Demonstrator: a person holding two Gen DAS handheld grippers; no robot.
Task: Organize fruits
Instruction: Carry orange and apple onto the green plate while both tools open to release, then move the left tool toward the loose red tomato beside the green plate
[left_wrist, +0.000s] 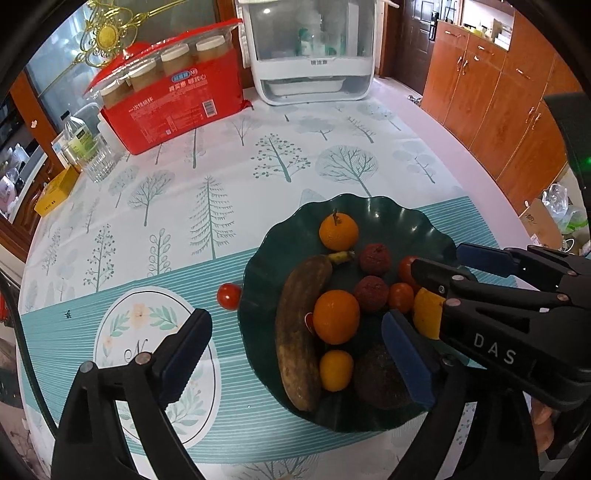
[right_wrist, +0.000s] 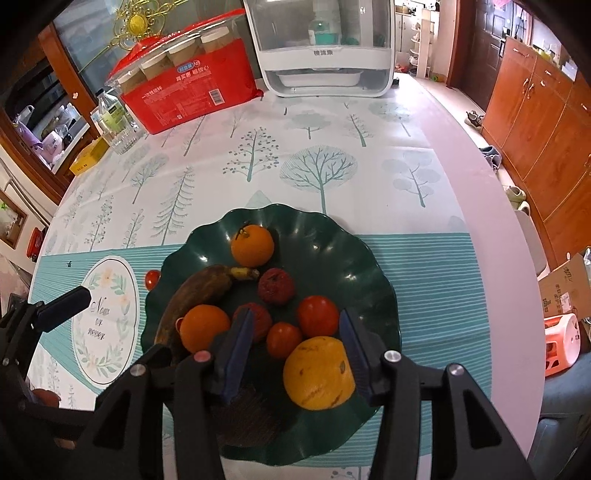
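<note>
fruits sit in the dark green plate (right_wrist: 373, 266) on your table: brown banana (right_wrist: 195, 291), oranges, tomatoes, yellow citrus (right_wrist: 317, 373). one cherry tomato (left_wrist: 229, 296) lies outside, beside the rim. your left gripper (left_wrist: 295, 354) gapes wide, empty; right gripper (right_wrist: 295, 350) half-open, gripping nothing.

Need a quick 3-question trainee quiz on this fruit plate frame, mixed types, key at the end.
1. True or false: every tomato is on the green plate.
2. The banana looks: A) green B) bright yellow C) mostly brown.
3. Is anything pressed between the pads of the right gripper?

Key:
1. False; one tomato sits on the tablecloth just left of the plate.
2. C.
3. No; its pads stand apart over the plate, either side of the yellow-orange fruit in the image, pressing nothing.
</note>
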